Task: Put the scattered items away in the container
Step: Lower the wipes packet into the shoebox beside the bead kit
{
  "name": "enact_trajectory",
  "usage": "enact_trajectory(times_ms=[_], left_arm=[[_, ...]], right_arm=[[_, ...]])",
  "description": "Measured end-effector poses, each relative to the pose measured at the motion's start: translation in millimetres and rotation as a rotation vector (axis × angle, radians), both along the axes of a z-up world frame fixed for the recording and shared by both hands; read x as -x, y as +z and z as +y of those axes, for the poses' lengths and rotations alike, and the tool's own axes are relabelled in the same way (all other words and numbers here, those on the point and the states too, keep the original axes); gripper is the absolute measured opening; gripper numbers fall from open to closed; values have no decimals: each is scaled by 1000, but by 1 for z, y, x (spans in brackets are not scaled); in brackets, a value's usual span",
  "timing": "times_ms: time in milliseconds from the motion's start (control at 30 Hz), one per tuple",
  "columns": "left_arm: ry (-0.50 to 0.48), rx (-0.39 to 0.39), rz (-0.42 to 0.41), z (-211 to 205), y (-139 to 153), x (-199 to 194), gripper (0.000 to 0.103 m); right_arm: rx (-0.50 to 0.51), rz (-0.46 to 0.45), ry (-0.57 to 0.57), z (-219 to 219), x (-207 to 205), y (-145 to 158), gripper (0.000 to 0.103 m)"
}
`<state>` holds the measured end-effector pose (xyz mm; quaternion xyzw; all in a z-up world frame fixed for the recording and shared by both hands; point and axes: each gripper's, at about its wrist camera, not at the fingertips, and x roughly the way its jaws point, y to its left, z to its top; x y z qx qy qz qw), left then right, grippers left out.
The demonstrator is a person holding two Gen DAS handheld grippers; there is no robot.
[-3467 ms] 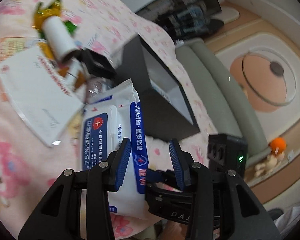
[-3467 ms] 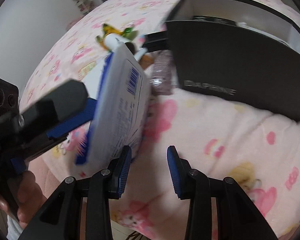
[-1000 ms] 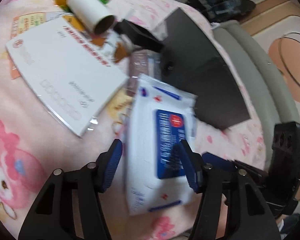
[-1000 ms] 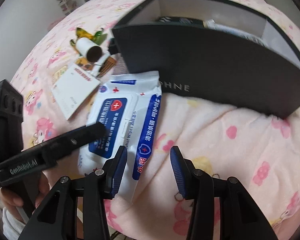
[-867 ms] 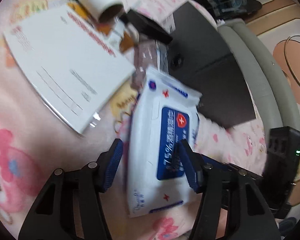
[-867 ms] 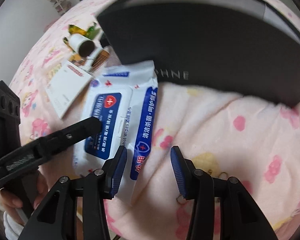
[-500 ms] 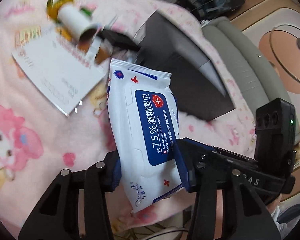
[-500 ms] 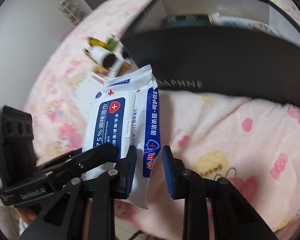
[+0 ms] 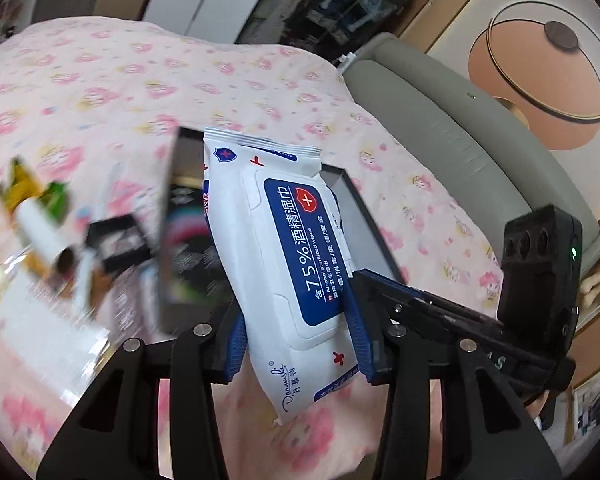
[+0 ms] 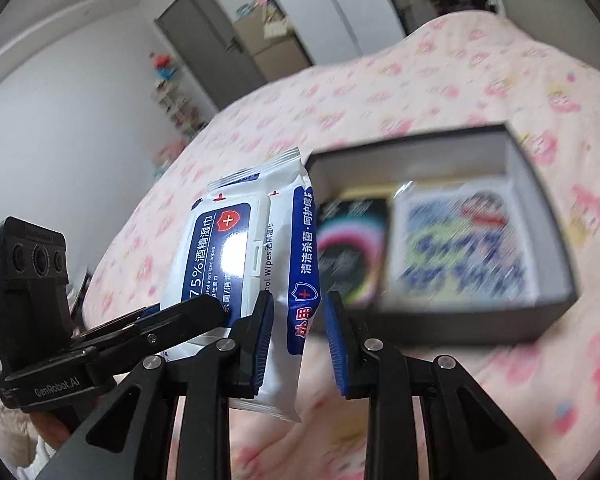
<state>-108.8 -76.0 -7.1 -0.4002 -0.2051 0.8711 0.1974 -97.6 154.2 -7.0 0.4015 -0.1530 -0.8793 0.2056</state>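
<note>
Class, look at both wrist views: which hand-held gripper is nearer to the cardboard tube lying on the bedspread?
Left. The left hand-held gripper, clamping the wet wipes pack, has the cardboard tube ahead to its left. The right hand-held gripper sits on the pack's far side.

I see the wipes pack [image 9: 296, 264] as glossy plastic film, catching glare at centre frame. My tongs [image 10: 296, 332] look matt black plastic with ribbed blue pads [image 10: 262, 340]. The box [image 10: 540, 312] at right seems matt card, and the bedsheet [image 9: 100, 92] soft printed cloth.

White walls [image 10: 60, 92], grey door [image 10: 216, 48], pink bedspread [image 10: 440, 80]
</note>
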Motion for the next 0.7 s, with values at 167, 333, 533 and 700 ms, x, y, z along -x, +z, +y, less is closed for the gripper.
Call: enact_trajectory(times_ms=[167,333,533,700], left_arm=[[-64,-7,-80,44,-22,74,44],[-91,38,-184,75,-56,118,44],[-60,163,-311,87,-91,131,43],[78,118,-268,62,-81,125,43]], right_arm=[[-46,-13,-65,48,43,-11,24],[-57,-72,-151,82,70,-44,24],[-89,-107,-117,88,84,-55,33],[-135,-110,-113,84,81,-60,35]])
